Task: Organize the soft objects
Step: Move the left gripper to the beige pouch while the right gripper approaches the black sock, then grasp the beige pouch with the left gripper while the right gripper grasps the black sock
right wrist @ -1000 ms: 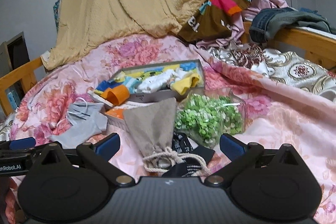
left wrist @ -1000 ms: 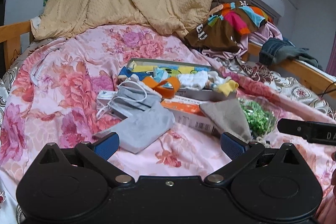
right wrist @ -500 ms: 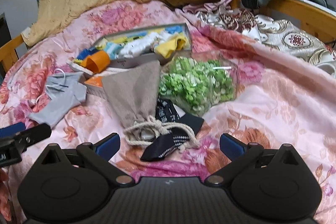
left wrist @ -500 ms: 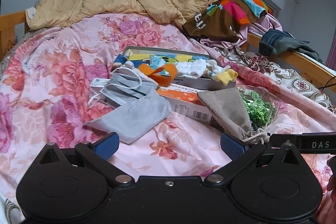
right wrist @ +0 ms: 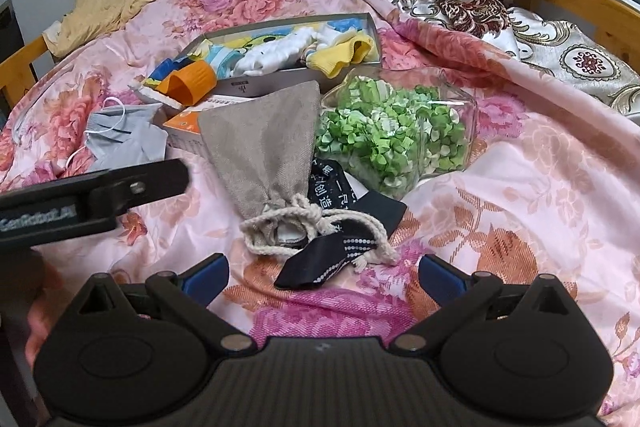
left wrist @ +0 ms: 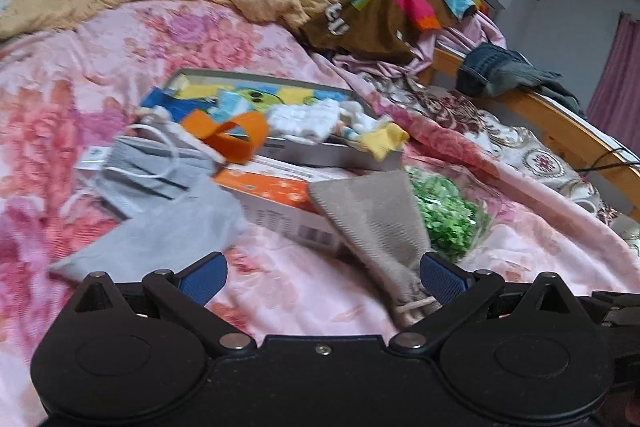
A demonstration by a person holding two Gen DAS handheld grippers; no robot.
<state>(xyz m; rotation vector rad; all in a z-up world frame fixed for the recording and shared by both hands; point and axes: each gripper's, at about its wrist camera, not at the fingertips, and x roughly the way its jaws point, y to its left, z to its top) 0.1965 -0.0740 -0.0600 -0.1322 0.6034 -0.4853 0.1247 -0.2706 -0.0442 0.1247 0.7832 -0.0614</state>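
Note:
A beige drawstring pouch [right wrist: 264,147] lies on the pink floral bedspread, its tied neck toward me. A black dotted sock [right wrist: 328,259] rests across the cord ends. My right gripper [right wrist: 324,275] hovers open just short of the sock, nothing between its fingers. My left gripper [left wrist: 322,273] is open too, with the pouch [left wrist: 372,215] near its right finger and a grey cloth [left wrist: 160,239] near its left. Its side shows in the right wrist view as a black bar [right wrist: 92,195]. Grey face masks [left wrist: 140,167] lie behind the cloth.
An open box [right wrist: 372,27] holds socks, with an orange band [right wrist: 192,83] at its left end. An orange-and-white carton [left wrist: 276,191] sits under the pouch. A clear bag of green paper bits [right wrist: 392,135] lies right of it. Heaped blankets, clothes and a wooden rail [left wrist: 560,131] lie behind.
Both grippers have moved forward and lower over the bed, toward the pouch. The left one has swung right, bringing the pouch's neck beside its right finger. Nothing was grasped.

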